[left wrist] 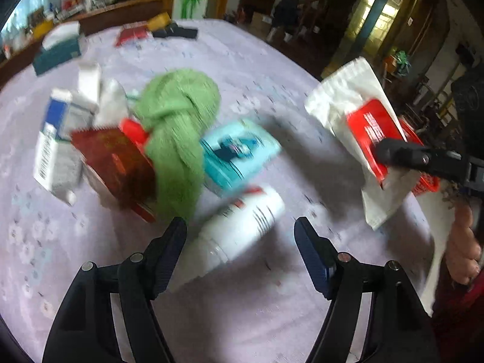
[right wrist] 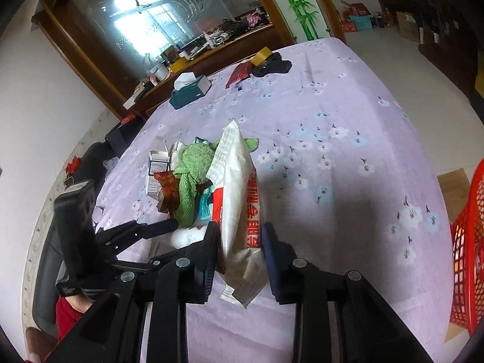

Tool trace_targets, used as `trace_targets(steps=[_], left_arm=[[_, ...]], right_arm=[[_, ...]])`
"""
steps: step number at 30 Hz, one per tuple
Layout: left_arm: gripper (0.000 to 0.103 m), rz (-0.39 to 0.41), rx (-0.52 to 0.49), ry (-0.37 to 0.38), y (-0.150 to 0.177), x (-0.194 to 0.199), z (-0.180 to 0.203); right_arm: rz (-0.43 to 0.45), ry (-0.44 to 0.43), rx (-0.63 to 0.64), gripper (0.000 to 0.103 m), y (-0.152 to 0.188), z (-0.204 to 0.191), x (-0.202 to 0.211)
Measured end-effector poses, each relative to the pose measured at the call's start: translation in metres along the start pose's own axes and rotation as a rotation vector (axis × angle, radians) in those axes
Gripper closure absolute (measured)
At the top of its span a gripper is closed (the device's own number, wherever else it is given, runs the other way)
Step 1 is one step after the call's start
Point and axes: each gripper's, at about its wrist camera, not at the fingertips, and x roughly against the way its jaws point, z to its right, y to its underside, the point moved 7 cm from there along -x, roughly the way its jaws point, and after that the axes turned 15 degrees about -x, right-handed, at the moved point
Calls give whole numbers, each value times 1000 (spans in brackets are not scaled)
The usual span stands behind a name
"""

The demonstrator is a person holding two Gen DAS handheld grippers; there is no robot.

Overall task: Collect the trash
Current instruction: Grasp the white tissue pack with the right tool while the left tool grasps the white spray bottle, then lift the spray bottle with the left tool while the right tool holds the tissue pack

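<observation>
on the lilac tablecloth (right wrist: pixel 348 127): a heap of litter lies by a green towel (left wrist: pixel 175 127)
left gripper (left wrist: pixel 240 236): jaws spread wide, a white bottle (left wrist: pixel 239 227) lying between them, untouched
right gripper (right wrist: pixel 240 236): white and red packet (right wrist: pixel 239 199) stands between its jaws; whether they pinch it cannot be told
red basket (right wrist: pixel 469 242): off the table's right edge, apart from the packet
heap: teal pack (left wrist: pixel 236 154), maroon packet (left wrist: pixel 121 163), blue and white carton (left wrist: pixel 57 145)

Black hand-held gripper (left wrist: pixel 240 237); blue ribbed pads (left wrist: pixel 314 260); silver screws; red sleeve; bare skin.
</observation>
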Motion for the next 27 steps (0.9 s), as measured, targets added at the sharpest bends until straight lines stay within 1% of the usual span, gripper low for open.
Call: trace_targets(steps=[2, 4, 6, 8, 10, 11, 12, 13, 15, 17, 18, 23, 27], left_arm=[[31, -21, -8, 4, 7, 0, 9], [31, -24, -29, -6, 10, 2, 20], [31, -13, -21, -11, 10, 4, 25], [33, 0, 7, -38, 8, 4, 23], [42, -7, 38, -68, 3, -1, 20], [45, -9, 47, -67, 1, -4, 19], [51, -15, 59, -69, 0, -7, 18], [55, -28, 69, -79, 1, -11, 16], [57, -20, 68, -102, -1, -12, 16], [63, -12, 76, -112, -1, -11, 14], [67, -5, 87, -120, 0, -11, 13], [70, 29, 113, -150, 5, -6, 13], [70, 74, 162, -151, 15, 3, 14]], right_arm=[[1, -4, -6, 72, 2, 3, 3], [2, -13, -10, 72, 2, 3, 5], [5, -17, -9, 72, 2, 3, 6], [11, -20, -5, 72, 4, 2, 7], [14, -20, 2, 72, 8, 2, 8], [14, -18, 6, 72, 10, 1, 8], [15, -15, 11, 72, 12, 1, 8], [16, -14, 12, 72, 14, 1, 7], [15, -17, 15, 72, 16, 2, 8], [19, -14, 15, 72, 17, 4, 9], [20, -12, 15, 72, 18, 5, 9], [27, -12, 9, 72, 21, 6, 7], [33, -4, 14, 72, 27, 6, 3]])
